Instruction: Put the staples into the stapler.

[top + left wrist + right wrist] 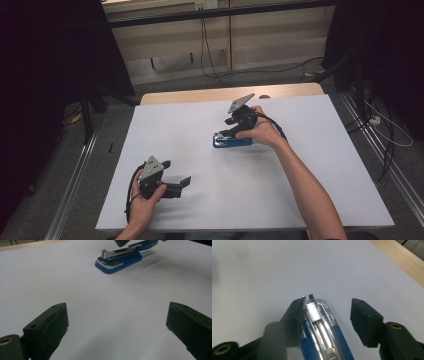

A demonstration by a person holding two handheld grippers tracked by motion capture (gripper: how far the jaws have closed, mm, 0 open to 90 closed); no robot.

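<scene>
Blue stapler lying flat on the white tabletop, a little right of centre in the high view, long axis running roughly left to right across the frame. Right gripper directly over it, hand behind; left gripper well apart, low at lower left, so the right plainly the nearer.

In the right gripper view, stapler running up from the bottom edge between the fingers, long axis along the gripper's own line, metal magazine and front tip uppermost in the frame. Left-hand finger against the stapler's side, apparently touching; right-hand finger standing clear with a gap of bare tabletop between. Fingers about half open, then, straddling but not clamping. For a grip, closing would bring the far finger across that gap.

In the left gripper view, fingers spread wide, nothing between them, pointed toward the stapler at upper centre of the frame. Shown here and not from above: stapler's top arm lifted off its base toward the front, with a dark fingertip at its rear end.
</scene>
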